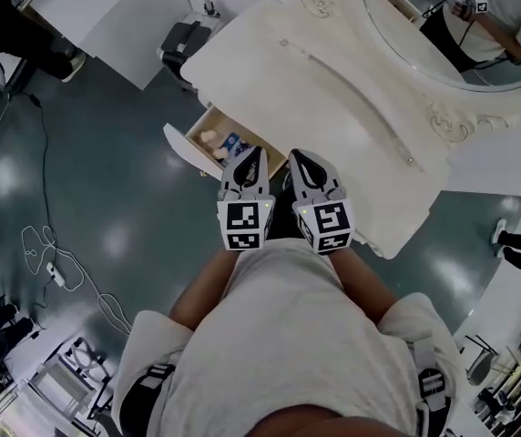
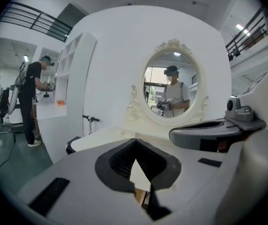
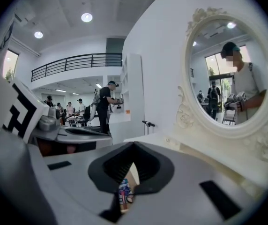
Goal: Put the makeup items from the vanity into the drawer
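Head view showed only a corner of the open drawer (image 1: 184, 149) at the front of the surface (image 1: 333, 98), the rest hidden behind the left tongs (image 1: 255, 156) and right tongs (image 1: 297, 157), which hung side by side above it. A beige item (image 1: 209, 138) and a blue-and-white tube (image 1: 233, 143) lay inside, and the tube's print was too small to read, even through the gap under the right tongs. Both tongs were fully closed, tips together, gripping nothing and touching nothing.
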Demonstrator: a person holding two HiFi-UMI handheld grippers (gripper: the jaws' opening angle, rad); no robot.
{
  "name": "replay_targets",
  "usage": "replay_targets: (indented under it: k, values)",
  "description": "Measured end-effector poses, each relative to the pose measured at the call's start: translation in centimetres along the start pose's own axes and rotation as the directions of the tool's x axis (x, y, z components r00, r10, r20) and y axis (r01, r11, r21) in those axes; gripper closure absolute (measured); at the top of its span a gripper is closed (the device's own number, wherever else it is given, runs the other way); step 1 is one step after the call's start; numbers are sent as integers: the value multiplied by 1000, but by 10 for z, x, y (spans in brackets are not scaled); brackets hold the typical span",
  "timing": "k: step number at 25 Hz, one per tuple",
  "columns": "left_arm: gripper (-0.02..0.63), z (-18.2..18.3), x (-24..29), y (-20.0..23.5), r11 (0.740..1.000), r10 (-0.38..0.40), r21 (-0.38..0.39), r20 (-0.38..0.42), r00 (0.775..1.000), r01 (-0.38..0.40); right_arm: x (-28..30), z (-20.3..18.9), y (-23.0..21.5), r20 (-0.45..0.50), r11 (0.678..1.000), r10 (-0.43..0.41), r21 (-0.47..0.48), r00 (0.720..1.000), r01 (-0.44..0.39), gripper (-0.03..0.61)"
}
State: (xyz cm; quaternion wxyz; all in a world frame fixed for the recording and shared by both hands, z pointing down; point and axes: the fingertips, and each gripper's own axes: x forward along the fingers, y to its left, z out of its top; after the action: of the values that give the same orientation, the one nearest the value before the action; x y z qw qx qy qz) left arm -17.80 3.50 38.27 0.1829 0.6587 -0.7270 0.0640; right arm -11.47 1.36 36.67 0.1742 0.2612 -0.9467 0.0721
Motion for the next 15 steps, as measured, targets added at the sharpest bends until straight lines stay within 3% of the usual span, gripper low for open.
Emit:
replay_targets:
  k: [7,15]
  values:
    - [607,11,3,-28,997,-71,23,17,997,71,-14,18,-8,42,998,-54,-34,998,55,565]
    - [607,21,14,-39,994,-104,41,28,994,102,-28,26,-28,87,995,-102,-1,991,102,565]
